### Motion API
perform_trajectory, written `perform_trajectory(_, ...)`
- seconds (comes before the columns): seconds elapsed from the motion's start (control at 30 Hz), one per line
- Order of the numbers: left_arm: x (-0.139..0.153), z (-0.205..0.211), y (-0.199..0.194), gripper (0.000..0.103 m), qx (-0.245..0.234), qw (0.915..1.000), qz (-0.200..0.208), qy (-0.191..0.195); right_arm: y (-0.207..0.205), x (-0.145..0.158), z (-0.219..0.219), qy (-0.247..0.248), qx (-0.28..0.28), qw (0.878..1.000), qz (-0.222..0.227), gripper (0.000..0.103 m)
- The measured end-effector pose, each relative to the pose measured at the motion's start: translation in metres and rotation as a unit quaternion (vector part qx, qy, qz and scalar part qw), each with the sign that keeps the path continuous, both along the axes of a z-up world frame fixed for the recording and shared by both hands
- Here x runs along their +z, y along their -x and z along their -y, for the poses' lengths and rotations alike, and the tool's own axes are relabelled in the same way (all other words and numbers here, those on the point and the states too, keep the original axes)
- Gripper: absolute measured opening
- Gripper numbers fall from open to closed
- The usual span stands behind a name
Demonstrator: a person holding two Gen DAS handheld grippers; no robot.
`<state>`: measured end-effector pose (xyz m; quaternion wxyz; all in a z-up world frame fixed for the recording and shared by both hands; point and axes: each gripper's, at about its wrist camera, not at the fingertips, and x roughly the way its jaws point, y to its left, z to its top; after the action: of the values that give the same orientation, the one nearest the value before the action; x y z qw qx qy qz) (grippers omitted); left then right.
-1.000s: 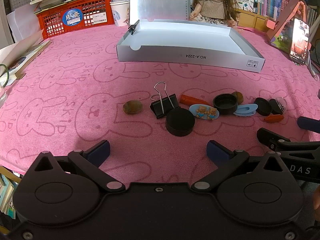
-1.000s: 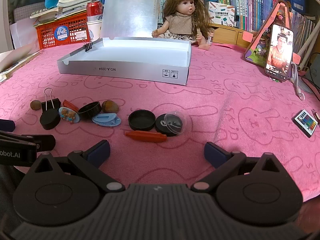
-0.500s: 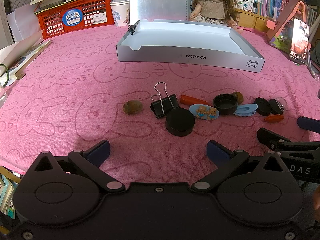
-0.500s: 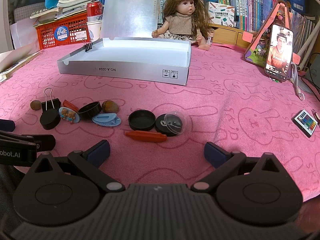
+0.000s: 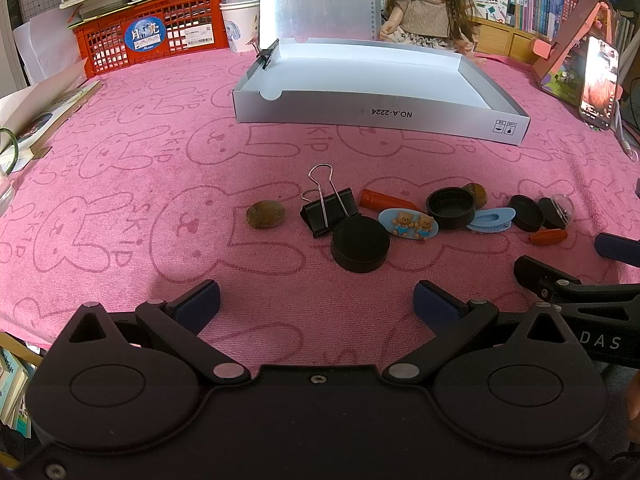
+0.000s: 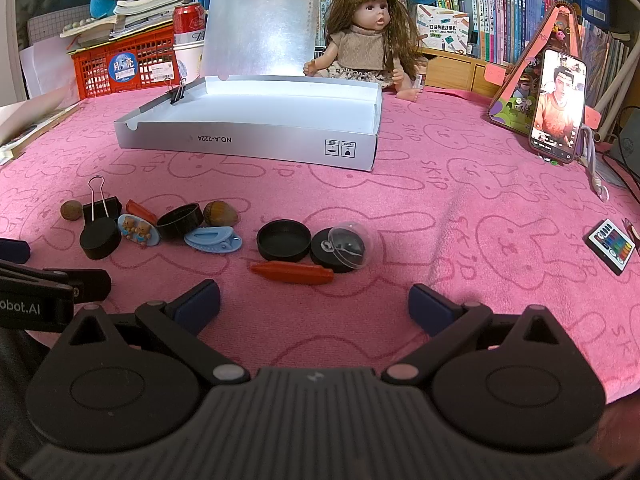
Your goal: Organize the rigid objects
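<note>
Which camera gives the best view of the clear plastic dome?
The right wrist view: the clear dome lies near the middle, on a black disc. In the left wrist view it is small, far right.

Left tool (image 5: 316, 300): black linkage body, blue pads, silver pivots. Right tool (image 6: 314, 302): same, ribbed grey housing.

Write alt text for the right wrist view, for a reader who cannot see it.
The right tongs hang open and empty above a pink towel, with small items scattered ahead: black lids, an orange crayon, a blue clip. Beyond lies an empty silver box, a doll behind it.
</note>
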<state>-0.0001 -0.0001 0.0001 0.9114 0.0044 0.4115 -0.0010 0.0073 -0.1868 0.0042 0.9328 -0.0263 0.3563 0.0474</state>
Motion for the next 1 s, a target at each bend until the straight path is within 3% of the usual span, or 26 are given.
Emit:
perform_trajectory(0.57, -0.0003, 0.0003, 0.003, 0.103, -0.008, 0.9999, 0.01, -0.005, -0.0004, -0.0018, -0.0009, 0.0, 0.001, 1.0, 0.002, 0.103)
perform_trajectory(1.0, -0.0026, -0.0082, 0.008, 0.102, -0.032, 0.999, 0.031, 0.005, 0.0068, -0.0009, 0.0032, -0.013, 0.0, 0.999, 0.036, 0.102)
